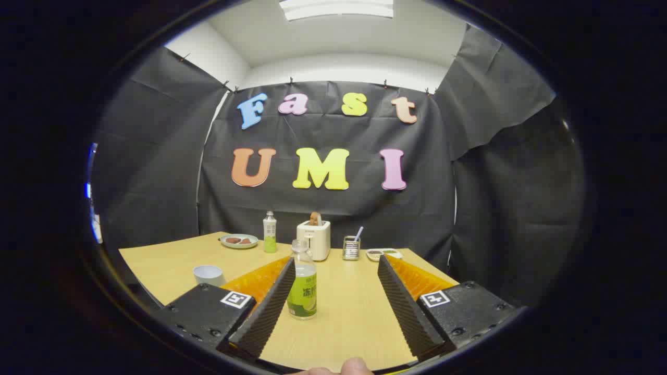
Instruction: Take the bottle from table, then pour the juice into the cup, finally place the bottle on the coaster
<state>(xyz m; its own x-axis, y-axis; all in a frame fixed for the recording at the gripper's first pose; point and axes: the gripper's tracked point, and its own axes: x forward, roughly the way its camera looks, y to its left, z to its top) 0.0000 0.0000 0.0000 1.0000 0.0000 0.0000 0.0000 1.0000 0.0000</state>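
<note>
A clear bottle (302, 286) with a green label stands upright on the wooden table (346, 317). It is between my fingers, close beside the left finger (271, 302) and far from the right finger (401, 302). My gripper (336, 259) is open wide and neither finger presses on the bottle. A white cup (208, 274) sits on the table just outside the left finger.
At the back of the table stand a second bottle (269, 233), a white toaster (314, 239) with bread in it, a plate (238, 240), a small metal holder (351, 248) and a shallow dish (384, 253). A person's fingertip (357, 366) shows below the fingers.
</note>
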